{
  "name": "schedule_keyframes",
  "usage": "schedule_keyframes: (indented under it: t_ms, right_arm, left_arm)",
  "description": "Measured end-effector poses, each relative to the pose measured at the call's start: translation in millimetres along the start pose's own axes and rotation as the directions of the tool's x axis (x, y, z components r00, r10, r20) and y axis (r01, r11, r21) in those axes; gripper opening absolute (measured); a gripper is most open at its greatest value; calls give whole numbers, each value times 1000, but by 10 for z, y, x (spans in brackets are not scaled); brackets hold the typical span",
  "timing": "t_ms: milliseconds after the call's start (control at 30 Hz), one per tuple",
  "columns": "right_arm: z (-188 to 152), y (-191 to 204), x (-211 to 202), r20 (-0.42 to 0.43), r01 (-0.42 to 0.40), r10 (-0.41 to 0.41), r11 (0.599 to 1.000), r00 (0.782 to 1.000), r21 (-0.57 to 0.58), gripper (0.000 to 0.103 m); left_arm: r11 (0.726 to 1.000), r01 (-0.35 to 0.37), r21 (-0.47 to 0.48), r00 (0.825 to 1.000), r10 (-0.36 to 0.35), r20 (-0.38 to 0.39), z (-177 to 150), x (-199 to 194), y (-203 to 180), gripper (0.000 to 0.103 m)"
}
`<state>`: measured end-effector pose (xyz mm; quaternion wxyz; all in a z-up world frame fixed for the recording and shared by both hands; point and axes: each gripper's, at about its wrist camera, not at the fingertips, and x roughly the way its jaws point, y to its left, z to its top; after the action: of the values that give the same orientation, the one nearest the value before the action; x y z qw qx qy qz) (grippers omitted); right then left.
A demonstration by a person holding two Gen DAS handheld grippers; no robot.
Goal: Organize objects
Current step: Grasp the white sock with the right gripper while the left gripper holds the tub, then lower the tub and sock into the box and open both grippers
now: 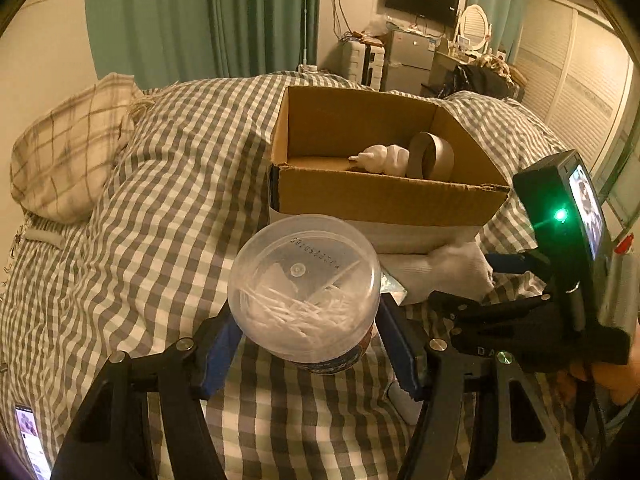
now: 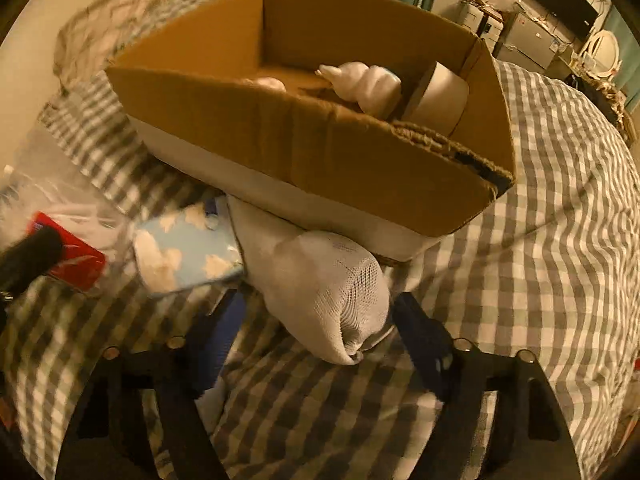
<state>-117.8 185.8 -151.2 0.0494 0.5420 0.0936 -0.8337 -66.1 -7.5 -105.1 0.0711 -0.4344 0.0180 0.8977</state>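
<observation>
My left gripper (image 1: 308, 344) is shut on a clear round tub of cotton swabs (image 1: 304, 284) and holds it above the checked bed cover, in front of the cardboard box (image 1: 384, 196). The box holds a white figurine (image 1: 382, 158) and a grey tape roll (image 1: 432, 156). In the right wrist view the box (image 2: 320, 160) is close ahead, with the figurine (image 2: 360, 80) and roll (image 2: 440, 96) inside. My right gripper (image 2: 316, 332) is open around the near end of a rolled white sock (image 2: 320, 280), whose far end lies under the box. The right gripper also shows in the left wrist view (image 1: 560, 288).
A blue cloud-print pouch (image 2: 188, 244), a red card (image 2: 72, 256) and clear plastic bags (image 2: 48, 196) lie left of the sock. A plaid pillow (image 1: 68, 148) lies at the bed's far left. A phone (image 1: 32, 440) lies at the near left. A fridge (image 1: 408, 60) stands behind.
</observation>
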Motion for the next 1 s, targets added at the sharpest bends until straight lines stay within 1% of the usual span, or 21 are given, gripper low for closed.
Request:
schedule_keyframes:
  t_ms: [33, 133, 233, 367, 500, 567, 633, 767, 867, 967, 1000]
  right_arm:
    - [-19, 2, -25, 8, 22, -22, 1000, 1000, -1, 50]
    - [-101, 6, -141, 44, 25, -25, 1000, 999, 2, 42]
    - [-190, 31, -314, 84, 45, -45, 999, 995, -5, 38]
    - [-264, 66, -669, 144, 70, -65, 997, 987, -28, 36]
    - [-219, 18, -1048, 224, 72, -67, 997, 972, -17, 34]
    - [-143, -22, -1317, 288, 58, -54, 998, 956, -3, 34]
    - [-39, -46, -1498, 333, 53, -52, 999, 941, 7, 34]
    - [265, -158, -1811, 410, 72, -70, 997, 909, 12, 34]
    - [517, -268, -1921, 449, 71, -78, 997, 890, 33, 34]
    - [803, -351, -1900, 467, 67, -78, 997, 881, 41, 34]
    - [869, -361, -1879, 467, 67, -79, 997, 881, 42, 34]
  left_arm:
    - [1000, -4, 2, 1000, 4, 2, 1, -14, -9, 67]
    - [1000, -7, 8, 1000, 7, 12, 6, -76, -27, 67]
    - [1000, -10, 7, 1000, 10, 27, 26, -166, -18, 67]
    - [1000, -7, 5, 999, 7, 46, 96, -298, 14, 67]
    - [1000, 5, -1, 997, -5, 75, 253, -416, 34, 67]
    - [1000, 12, -4, 995, -11, 95, 371, -474, 34, 67]
    - [1000, 4, 5, 992, -4, 126, 521, -537, 20, 67]
    - [1000, -5, 22, 983, 1, 181, 861, -618, -22, 67]
    - [1000, 4, 26, 979, -9, 204, 1132, -611, -43, 67]
    - [999, -17, 41, 976, 8, 219, 1374, -514, -85, 67]
    - [999, -23, 46, 976, 13, 216, 1457, -435, -99, 67]
